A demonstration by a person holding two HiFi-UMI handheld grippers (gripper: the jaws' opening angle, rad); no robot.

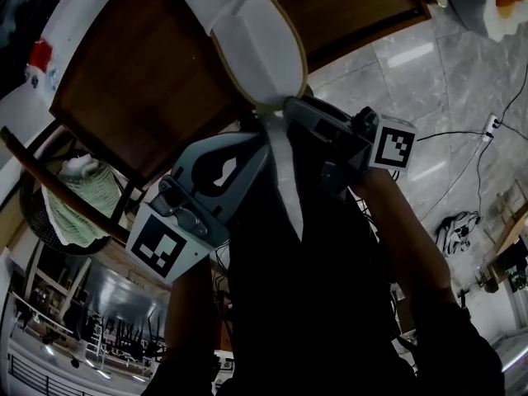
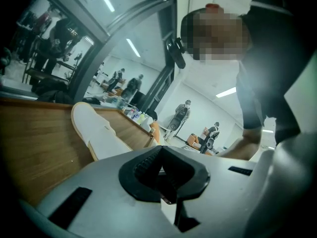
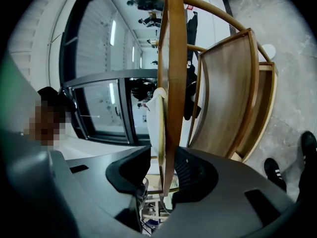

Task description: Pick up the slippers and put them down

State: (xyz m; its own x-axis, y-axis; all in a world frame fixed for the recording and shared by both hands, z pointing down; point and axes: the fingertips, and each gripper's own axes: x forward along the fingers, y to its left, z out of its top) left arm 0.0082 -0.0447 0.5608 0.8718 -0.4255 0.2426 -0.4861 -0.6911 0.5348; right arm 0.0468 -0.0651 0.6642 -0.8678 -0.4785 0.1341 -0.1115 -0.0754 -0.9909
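Across the brown wood-grain tabletop (image 1: pixel 140 73) lies a flat white slipper (image 1: pixel 260 48), soft-looking, with a rounded end and a thin tan rim. The smooth grey plastic right gripper (image 3: pixel 162 163) holds its ribbed black jaws apart, and the tabletop's thin edge and the slipper's rim show in the gap, unpressed. The matching left gripper (image 2: pixel 161 168) has its jaws clenched together. A white sliver beneath them is too cut off to identify. The head view crops the slipper's far end.

Head view looks steeply down; gripper views close, near level; all share slipper (image 1: pixel 260 48).
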